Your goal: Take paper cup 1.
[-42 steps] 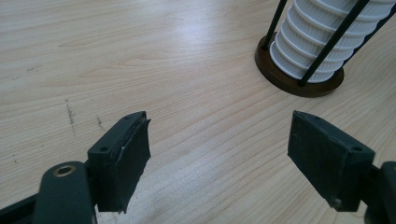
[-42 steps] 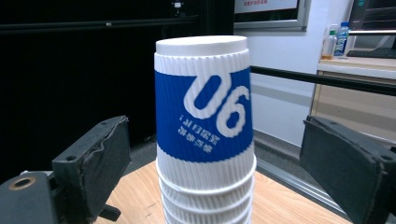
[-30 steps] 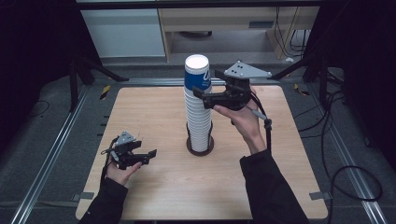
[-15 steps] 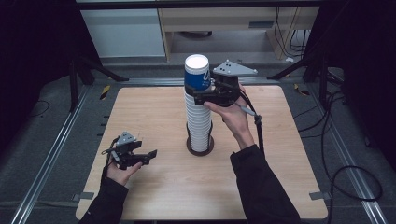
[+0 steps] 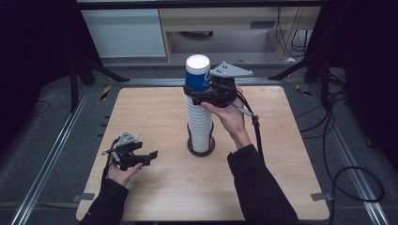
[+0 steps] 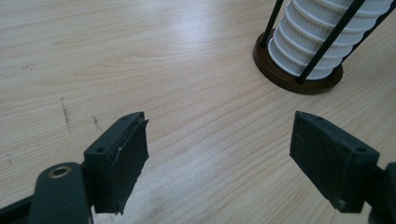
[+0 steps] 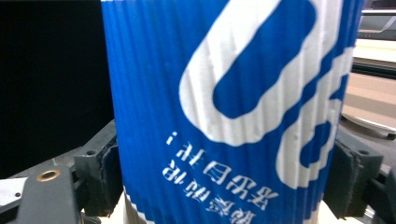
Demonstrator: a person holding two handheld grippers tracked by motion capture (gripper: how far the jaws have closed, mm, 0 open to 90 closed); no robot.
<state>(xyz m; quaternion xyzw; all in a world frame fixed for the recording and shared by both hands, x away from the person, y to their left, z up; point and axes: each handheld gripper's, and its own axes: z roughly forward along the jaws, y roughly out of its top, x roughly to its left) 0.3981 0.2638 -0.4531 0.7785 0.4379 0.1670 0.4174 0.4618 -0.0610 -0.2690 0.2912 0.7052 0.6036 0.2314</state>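
A tall stack of paper cups (image 5: 199, 126) is seen upright on a round dark base (image 5: 202, 149) near the middle of the wooden bench (image 5: 291, 154), hemmed in by thin black rods. The topmost cup (image 5: 197, 75), blue with white markings and inverted so that its pale bottom faces up, is clasped from the right by the right gripper (image 5: 197, 93), whose jaws have just been closing and are now pressed against the ribbed blue wall on both sides. In the right gripper view the cup's (image 7: 229, 107) upside-down print is shown close up, with a black pad (image 7: 348, 179) set against each flank.

The left gripper (image 5: 149, 156) is held low over the bench's near-left part, well apart from the stack, its jaws partly spread and having just been opening slightly, with nothing between them. In the left gripper view, bare wood grain is seen between the two pads (image 6: 123, 161), and the stack's foot (image 6: 313, 46) stands beyond them at upper right.
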